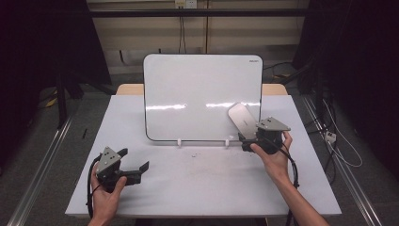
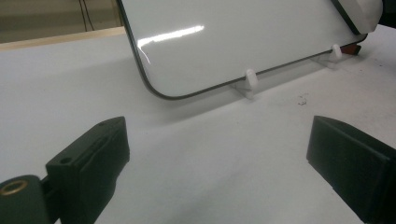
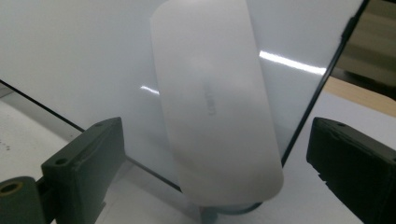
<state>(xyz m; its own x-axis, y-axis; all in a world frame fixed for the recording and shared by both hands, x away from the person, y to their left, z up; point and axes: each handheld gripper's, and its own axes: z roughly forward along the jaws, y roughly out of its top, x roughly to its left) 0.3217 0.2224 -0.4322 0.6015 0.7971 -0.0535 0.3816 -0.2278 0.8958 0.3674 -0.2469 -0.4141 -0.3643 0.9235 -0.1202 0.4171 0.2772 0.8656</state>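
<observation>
Whiteboard (image 1: 188,94): one, propped upright near the back of the white table (image 1: 197,188), leaning slightly back, its lower edge held in two small white clips (image 1: 179,141). Board surface is blank, with two light streaks reflected across the middle.

Eraser (image 1: 242,117): one, pale grey, oblong with rounded ends, lying flat against the board face near its lower right corner, tilted. In the right gripper view it stands between the jaws' line of sight and the board, and its lower end hides part of the board's black rim.

Grippers: two. Your left gripper (image 1: 136,170) sits low at the table's near left, well apart from the board, jaws spread wide with only bare tabletop between them. Your right gripper (image 1: 244,139) is just beside the board's lower right corner, jaws also spread wide; the eraser shows between them, but I cannot tell whether either jaw touches it.

A few dark specks (image 1: 194,154) mark the tabletop in front of the board. Cables (image 1: 339,146) lie on the floor to the right of the table.
</observation>
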